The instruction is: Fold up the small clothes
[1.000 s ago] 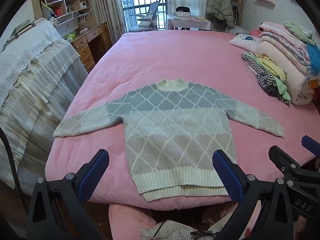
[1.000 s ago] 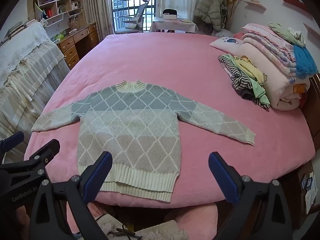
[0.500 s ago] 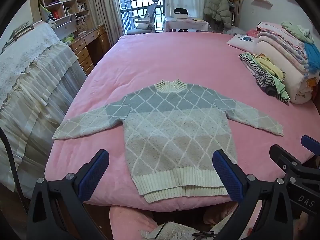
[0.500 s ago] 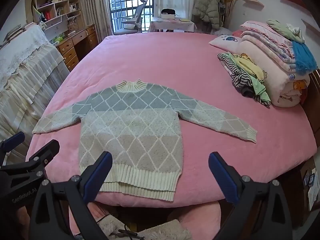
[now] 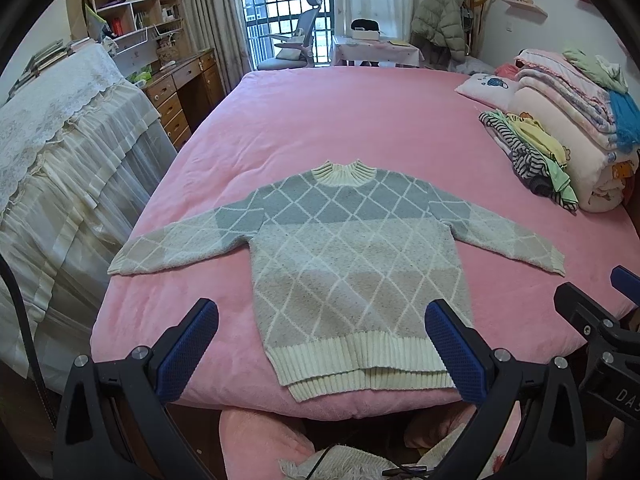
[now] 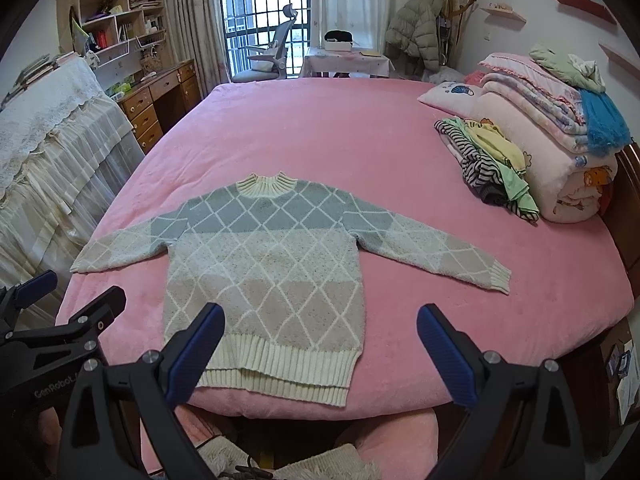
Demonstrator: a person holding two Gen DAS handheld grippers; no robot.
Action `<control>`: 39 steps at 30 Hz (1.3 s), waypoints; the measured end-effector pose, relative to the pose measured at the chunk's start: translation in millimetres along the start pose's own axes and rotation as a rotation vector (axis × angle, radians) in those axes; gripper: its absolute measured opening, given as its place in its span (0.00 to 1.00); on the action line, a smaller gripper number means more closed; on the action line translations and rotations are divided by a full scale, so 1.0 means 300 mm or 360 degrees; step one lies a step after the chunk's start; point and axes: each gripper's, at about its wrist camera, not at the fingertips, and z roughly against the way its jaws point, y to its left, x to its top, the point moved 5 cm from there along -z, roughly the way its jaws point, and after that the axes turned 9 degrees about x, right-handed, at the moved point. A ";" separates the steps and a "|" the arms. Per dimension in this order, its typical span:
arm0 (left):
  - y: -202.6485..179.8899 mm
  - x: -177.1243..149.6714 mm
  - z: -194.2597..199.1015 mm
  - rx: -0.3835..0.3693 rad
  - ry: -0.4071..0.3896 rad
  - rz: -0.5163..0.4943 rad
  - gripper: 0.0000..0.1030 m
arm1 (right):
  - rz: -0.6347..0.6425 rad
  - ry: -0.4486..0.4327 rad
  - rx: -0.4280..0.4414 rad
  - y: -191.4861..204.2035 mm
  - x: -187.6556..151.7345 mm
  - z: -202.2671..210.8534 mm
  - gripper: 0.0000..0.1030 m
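Observation:
A small knit sweater (image 5: pixel 352 256) with grey, pale and beige bands, a white diamond pattern and cream ribbing lies flat and face up on the pink bed (image 5: pixel 360 120), sleeves spread out, hem at the near edge. It also shows in the right wrist view (image 6: pixel 264 256). My left gripper (image 5: pixel 320 348) is open and empty, held in front of the hem. My right gripper (image 6: pixel 320 352) is open and empty, also in front of the hem, slightly right of it. Each gripper shows at the edge of the other's view.
A pile of small clothes (image 5: pixel 528 152) and stacked folded blankets (image 5: pixel 576 120) lie at the bed's right side. A lace-covered piece of furniture (image 5: pixel 60 152) stands left of the bed, with a wooden desk (image 5: pixel 180 92) behind it. The bed's near edge drops to the floor.
Both grippers have drifted slightly; the sweater sits a little higher and nearer the middle of each view. The sweater itself has not moved. Both grippers stay open.

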 end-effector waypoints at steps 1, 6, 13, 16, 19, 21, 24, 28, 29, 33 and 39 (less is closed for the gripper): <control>0.003 -0.002 0.005 -0.0007 0.0002 0.0007 1.00 | 0.0006 -0.0006 0.0007 0.001 -0.002 0.007 0.95; 0.023 -0.021 0.017 -0.0032 0.0018 0.0033 1.00 | 0.0031 -0.0031 0.0012 0.001 -0.006 0.028 0.95; 0.034 -0.024 0.026 -0.0079 0.0024 0.0052 1.00 | 0.0018 -0.0018 0.0067 0.001 -0.018 0.024 0.95; 0.029 -0.019 0.026 -0.0070 0.0013 0.0035 1.00 | 0.0015 -0.0018 0.0064 -0.002 -0.017 0.021 0.95; 0.026 -0.014 0.023 -0.0039 0.0003 0.0029 1.00 | 0.0016 -0.0028 0.0044 -0.006 -0.010 0.019 0.95; 0.029 -0.005 0.020 0.0001 -0.0006 0.0032 1.00 | 0.0019 -0.0038 0.0027 -0.008 -0.002 0.020 0.95; 0.041 0.002 0.016 0.0002 -0.0015 0.0050 1.00 | 0.0015 -0.0065 0.0014 -0.015 0.007 0.027 0.95; 0.063 0.007 0.009 -0.0033 -0.0021 0.0094 1.00 | 0.0009 -0.0073 0.0004 -0.021 0.020 0.028 0.95; 0.068 0.008 0.008 -0.0032 -0.0036 0.0106 1.00 | 0.0015 -0.0073 0.0001 -0.020 0.023 0.026 0.95; 0.086 0.018 0.018 -0.0011 -0.0098 0.0118 1.00 | 0.0059 -0.0075 -0.0023 -0.002 0.032 0.022 0.95; 0.094 0.043 0.003 -0.0057 -0.0070 0.0125 1.00 | 0.0115 -0.0094 -0.0045 0.032 0.056 0.011 0.95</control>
